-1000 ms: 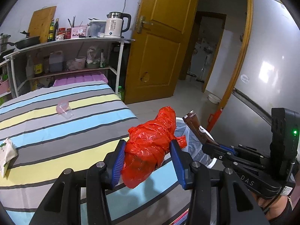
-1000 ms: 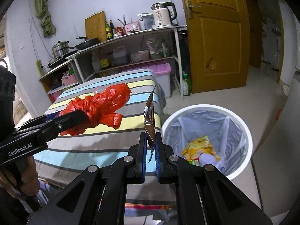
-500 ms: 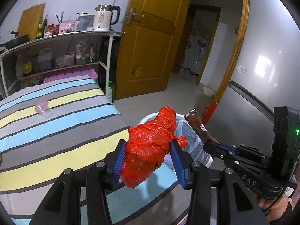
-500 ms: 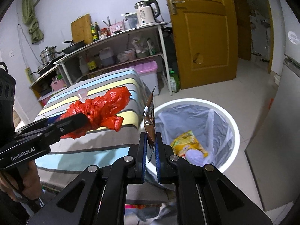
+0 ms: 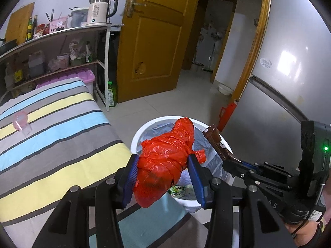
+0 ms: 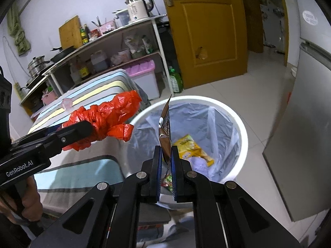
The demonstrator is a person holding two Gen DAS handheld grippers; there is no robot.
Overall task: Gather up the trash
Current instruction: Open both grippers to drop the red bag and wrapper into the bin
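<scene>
My left gripper (image 5: 163,163) is shut on a crumpled red plastic bag (image 5: 167,159), held over the near rim of a round white trash bin (image 5: 136,134) lined with clear plastic. In the right wrist view the same red bag (image 6: 107,117) hangs left of the bin (image 6: 242,124). My right gripper (image 6: 166,155) is shut on a thin brown foil wrapper (image 6: 164,130) that stands upright above the bin's opening. The wrapper (image 5: 217,142) shows too in the left wrist view, right of the red bag. Inside the bin lie a yellow packet (image 6: 192,148) and other scraps.
A striped bed (image 5: 51,134) lies left of the bin, with a small pink clear item (image 5: 20,121) on it. Behind stand a metal shelf (image 5: 62,35) with a kettle, a wooden door (image 5: 153,41) and a grey fridge (image 5: 289,82) on the right. A hand (image 6: 29,202) grips the left handle.
Both grippers have swung from above the bed toward the bin, slightly downward. The bin now lies under the red bag and the wrapper. Both grips are unchanged.
</scene>
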